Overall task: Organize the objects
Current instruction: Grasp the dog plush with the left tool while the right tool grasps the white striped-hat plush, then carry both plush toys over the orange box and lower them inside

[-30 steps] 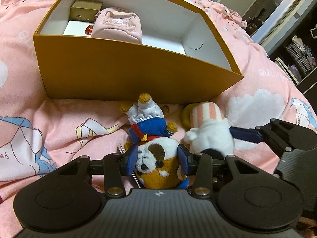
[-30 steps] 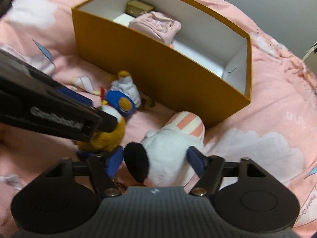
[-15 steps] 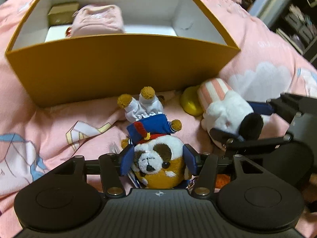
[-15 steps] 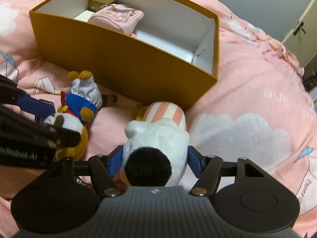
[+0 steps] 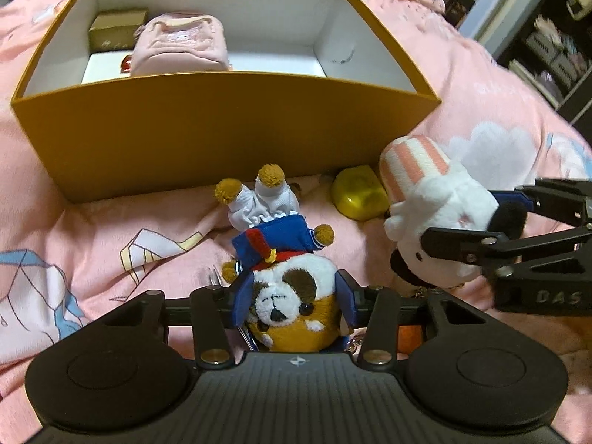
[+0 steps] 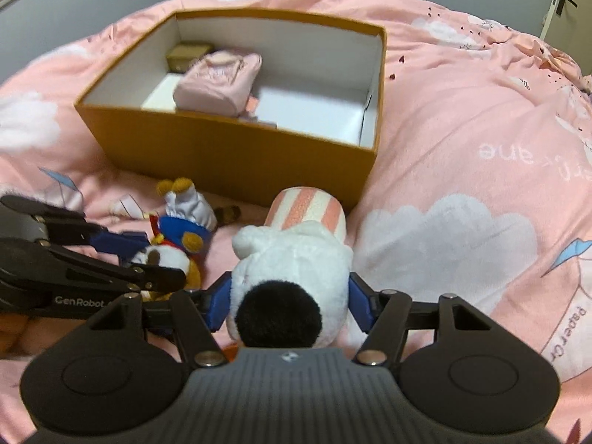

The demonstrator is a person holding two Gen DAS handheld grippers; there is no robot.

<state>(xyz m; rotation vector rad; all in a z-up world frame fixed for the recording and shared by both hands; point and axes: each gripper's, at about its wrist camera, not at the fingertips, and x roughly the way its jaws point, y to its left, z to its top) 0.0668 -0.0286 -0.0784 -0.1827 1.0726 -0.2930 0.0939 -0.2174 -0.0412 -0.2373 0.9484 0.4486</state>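
My left gripper is shut on the head of a brown-and-white dog plush in a blue sailor top, lifted just above the pink bedspread. My right gripper is shut on a white plush with black ears and a pink-striped body, also lifted; this plush shows in the left wrist view, as does the right gripper. The dog plush and left gripper show in the right wrist view. An open orange box stands just beyond both plushes.
Inside the box lie a pink pouch, a small gold box and a red item. A yellow object lies on the bedspread against the box's front wall. Shelves stand at the far right.
Both grippers have risen with their plushes, so the views look further down into the box. The white plush has swung up off the bedspread.
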